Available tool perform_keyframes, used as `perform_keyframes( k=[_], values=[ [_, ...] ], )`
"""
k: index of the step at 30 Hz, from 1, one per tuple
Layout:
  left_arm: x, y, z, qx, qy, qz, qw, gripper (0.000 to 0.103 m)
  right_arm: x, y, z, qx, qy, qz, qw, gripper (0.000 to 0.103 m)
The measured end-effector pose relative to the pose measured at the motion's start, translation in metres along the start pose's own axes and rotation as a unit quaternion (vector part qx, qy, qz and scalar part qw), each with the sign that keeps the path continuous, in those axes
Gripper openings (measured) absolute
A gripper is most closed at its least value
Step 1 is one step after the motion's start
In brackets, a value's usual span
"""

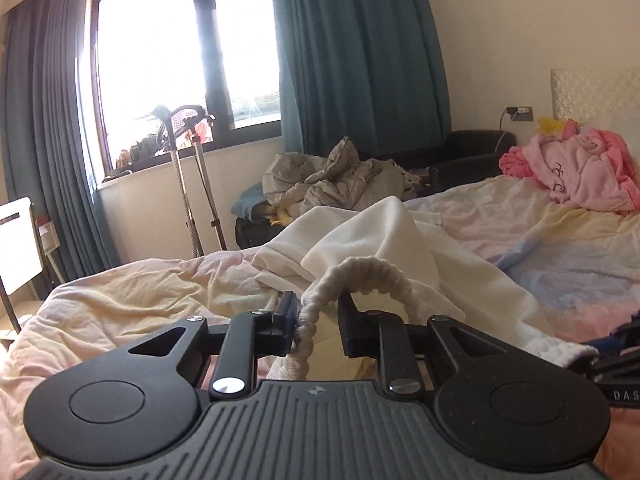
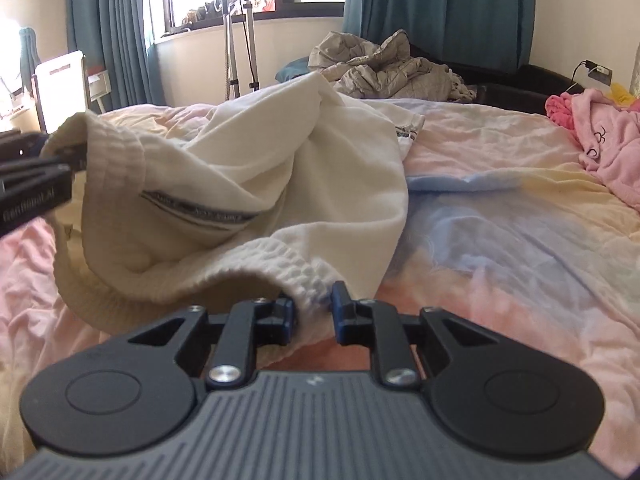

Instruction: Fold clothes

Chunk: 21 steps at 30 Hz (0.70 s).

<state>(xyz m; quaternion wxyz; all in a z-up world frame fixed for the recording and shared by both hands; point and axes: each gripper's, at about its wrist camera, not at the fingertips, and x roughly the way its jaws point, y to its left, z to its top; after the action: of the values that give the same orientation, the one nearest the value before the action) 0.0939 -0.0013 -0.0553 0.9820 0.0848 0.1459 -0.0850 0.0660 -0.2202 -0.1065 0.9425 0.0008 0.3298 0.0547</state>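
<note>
The left gripper (image 1: 318,320) has the ribbed waistband (image 1: 360,270) of the white garment (image 1: 372,236) looped between its fingers, which stand slightly apart around the band, holding it up. The right gripper (image 2: 314,312) pinches the same waistband (image 2: 296,264) further along, its jaws drawn close on the fabric. Beyond both grippers the white garment (image 2: 248,168) rises in a loose heap and drapes onto the bed (image 2: 520,216), whose cover is pink, yellow and blue. Further off to the right lies a pink bundle (image 1: 576,168); straight ahead past the bed sits a crumpled grey quilt (image 1: 332,180) below teal curtains (image 1: 360,48).
</note>
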Motion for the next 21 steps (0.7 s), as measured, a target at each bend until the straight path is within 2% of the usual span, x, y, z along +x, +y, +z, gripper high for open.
perform_keyframes(
  k=[2,4,8,10,15,21],
  values=[
    [0.004,0.029,0.012,-0.070,0.005,0.011,0.9975,0.011,0.001,-0.001,-0.003,0.016,0.003,0.008,1.000,0.019],
    [0.003,0.061,0.028,-0.132,-0.001,0.016,0.9911,0.010,-0.007,0.000,-0.002,0.031,-0.010,0.022,0.999,0.018],
    [-0.004,0.121,0.064,-0.216,-0.025,0.022,0.9759,0.010,-0.042,0.023,0.007,0.015,-0.059,0.070,0.996,0.017],
    [-0.006,0.154,0.086,-0.236,-0.035,0.026,0.9707,0.010,-0.057,0.041,0.010,0.001,-0.081,0.092,0.992,0.017],
    [-0.011,0.224,0.117,-0.258,-0.046,0.046,0.9639,0.010,-0.080,0.110,0.023,-0.023,-0.130,0.182,0.974,0.018],
    [0.002,0.316,0.110,-0.299,-0.025,0.096,0.9490,0.010,-0.062,0.209,0.049,-0.072,-0.146,0.277,0.947,0.018]
  ],
)
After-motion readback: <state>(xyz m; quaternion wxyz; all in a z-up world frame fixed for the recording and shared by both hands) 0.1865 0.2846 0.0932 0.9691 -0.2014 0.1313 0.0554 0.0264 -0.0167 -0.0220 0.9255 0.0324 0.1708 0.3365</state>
